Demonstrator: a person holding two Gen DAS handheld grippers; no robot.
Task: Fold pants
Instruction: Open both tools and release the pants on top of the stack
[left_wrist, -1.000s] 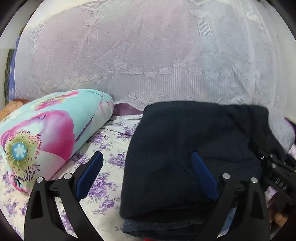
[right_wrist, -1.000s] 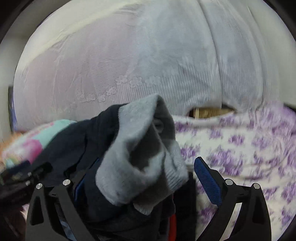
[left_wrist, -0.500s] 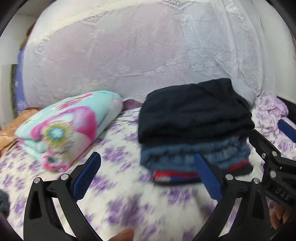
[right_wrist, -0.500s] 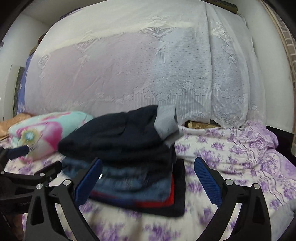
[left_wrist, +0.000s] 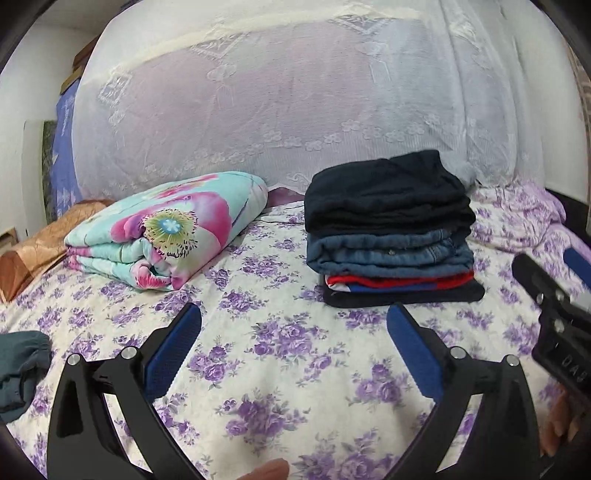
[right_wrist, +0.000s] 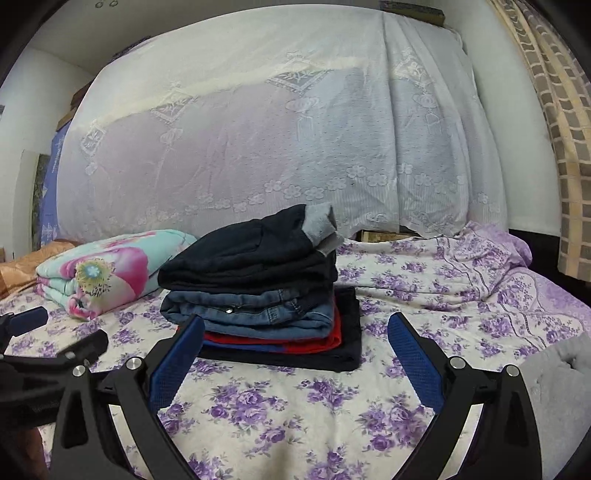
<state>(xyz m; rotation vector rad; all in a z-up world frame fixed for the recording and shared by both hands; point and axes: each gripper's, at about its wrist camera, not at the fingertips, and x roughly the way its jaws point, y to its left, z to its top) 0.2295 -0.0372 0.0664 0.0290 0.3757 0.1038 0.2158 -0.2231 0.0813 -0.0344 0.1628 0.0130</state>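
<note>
A stack of folded clothes (left_wrist: 391, 236) (right_wrist: 258, 288) rests on the flowered bedsheet (left_wrist: 280, 332) (right_wrist: 424, 280). On top lie folded dark navy pants (left_wrist: 384, 192) (right_wrist: 251, 254) with a grey cuff (right_wrist: 319, 221) showing at the right. Blue jeans, a red-and-blue garment and a black one lie beneath. My left gripper (left_wrist: 293, 326) is open, low over the sheet in front of the stack, holding nothing. My right gripper (right_wrist: 295, 338) is open too, just before the stack's front edge. Each gripper appears at the edge of the other's view.
A folded floral quilt (left_wrist: 166, 236) (right_wrist: 107, 269) lies left of the stack. A dark teal garment (left_wrist: 18, 365) sits at the left edge, a grey garment (right_wrist: 557, 380) at the right. A lace-covered mound (left_wrist: 295, 110) rises behind. Fingers (left_wrist: 557, 428) show at the lower right.
Both grippers have pulled back from the stack, which now lies farther away. The navy pants, close under the grippers a second ago, now rest free on top.
</note>
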